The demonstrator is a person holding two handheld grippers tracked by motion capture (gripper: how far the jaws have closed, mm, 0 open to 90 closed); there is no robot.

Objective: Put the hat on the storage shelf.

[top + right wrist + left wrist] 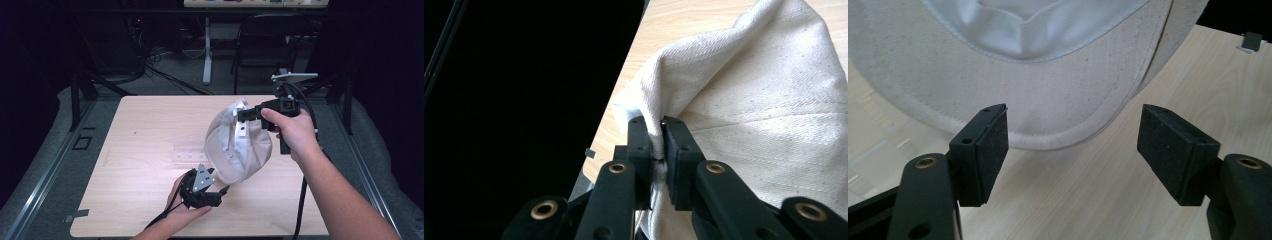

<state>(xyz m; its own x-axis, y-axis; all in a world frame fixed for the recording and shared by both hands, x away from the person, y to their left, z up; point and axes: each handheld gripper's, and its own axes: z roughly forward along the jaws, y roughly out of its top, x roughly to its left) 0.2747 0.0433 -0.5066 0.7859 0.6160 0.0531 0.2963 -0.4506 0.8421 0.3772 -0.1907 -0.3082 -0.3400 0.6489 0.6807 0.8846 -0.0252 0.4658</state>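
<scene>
- The white cap [239, 142] hangs above the right half of the tabletop [145, 135], its crown fabric bunched and its open underside turned toward the person.
- The cap's brim [1048, 107] points down toward the near edge; the left gripper view shows its stitched edge and the lining above it.
- The right tongs [658, 150] are clamped together on a fold of the cap's cloth near the top rim; the fabric is pinched between both pads.
- The right hand [295, 132] grips the tool body from the right side of the cap and carries the cap's weight.
- The left tongs [222, 192] stand apart, just below and in front of the brim; nothing lies between the pads, and neither pad presses on the brim.
- The left hand [182, 210] holds its tool low, near the front edge of the tabletop.
- A clear plastic strip [189, 154] lies flat on the tabletop, left of the cap.
- A chair [265, 40] stands beyond the far edge.
</scene>
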